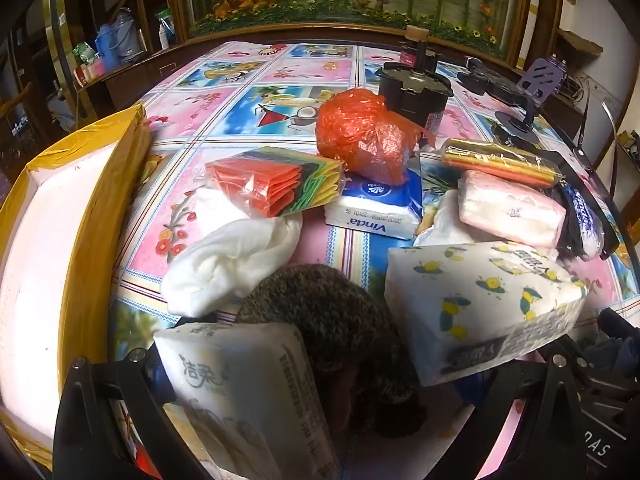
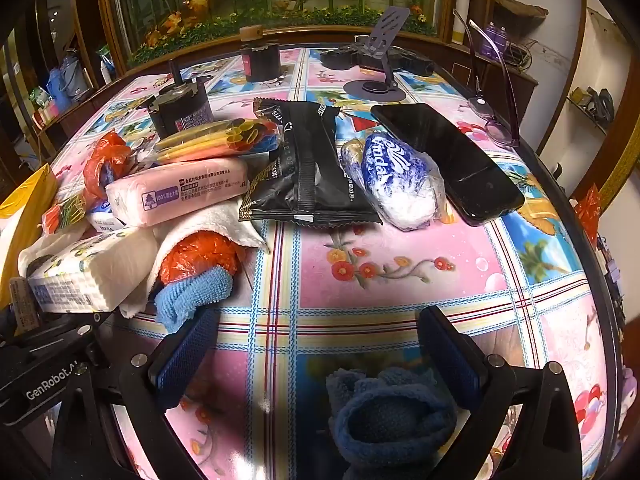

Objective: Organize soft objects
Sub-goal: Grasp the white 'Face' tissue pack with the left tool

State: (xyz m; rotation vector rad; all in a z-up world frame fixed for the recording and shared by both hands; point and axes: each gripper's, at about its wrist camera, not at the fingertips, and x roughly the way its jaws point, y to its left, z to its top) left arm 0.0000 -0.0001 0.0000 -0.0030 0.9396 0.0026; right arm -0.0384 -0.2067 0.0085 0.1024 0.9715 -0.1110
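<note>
Tissue pack held, blue sock waiting

Your left gripper (image 1: 280, 392) is clamped on a tissue pack (image 1: 240, 392) beside the yellow box (image 1: 100, 200); it's light and squashy, so hold its middle. Your right gripper (image 2: 316, 360) gapes empty over a floppy blue sock (image 2: 384, 416).

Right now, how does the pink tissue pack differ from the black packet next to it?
The pink tissue pack is a plump, pale brick; the black packet is flatter, dark and glossy. The pink tissue pack rides on top of the pile, over a white cloth, while the black packet lies mostly on the tablecloth. The black packet has crimped end seams; the pink tissue pack has smooth folded ends. Both are sealed and printed.
</note>
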